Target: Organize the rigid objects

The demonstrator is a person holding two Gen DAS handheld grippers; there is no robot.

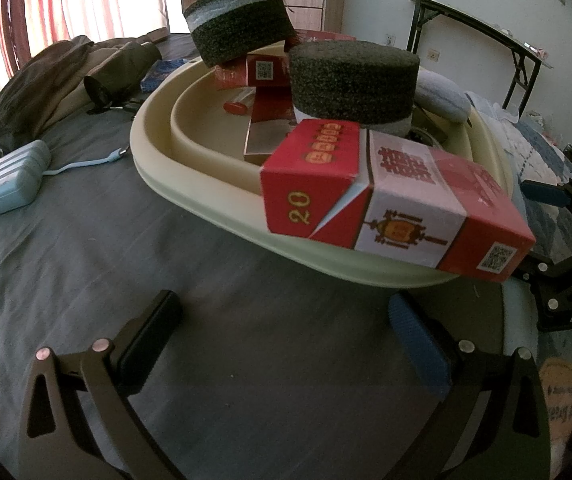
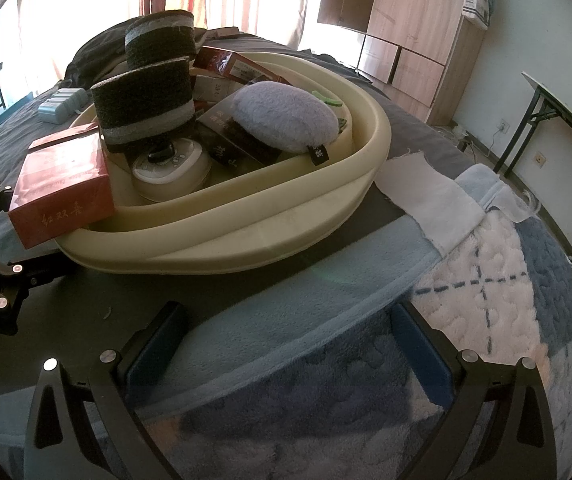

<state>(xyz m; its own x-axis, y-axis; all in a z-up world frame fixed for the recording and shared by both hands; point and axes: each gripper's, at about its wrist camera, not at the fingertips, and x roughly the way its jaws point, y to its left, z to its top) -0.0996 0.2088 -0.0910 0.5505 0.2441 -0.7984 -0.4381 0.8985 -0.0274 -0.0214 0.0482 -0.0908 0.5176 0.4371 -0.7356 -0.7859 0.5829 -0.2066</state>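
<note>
Carton point(image 1: 398, 196) overhanging basin point(image 1: 206, 196) rim, ahead-right of your left tool point(image 1: 286, 336); both tools gape empty.

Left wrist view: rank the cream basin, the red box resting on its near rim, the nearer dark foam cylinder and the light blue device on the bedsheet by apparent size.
1. cream basin
2. red box, enlarged by nearness to the camera
3. nearer dark foam cylinder
4. light blue device
</note>
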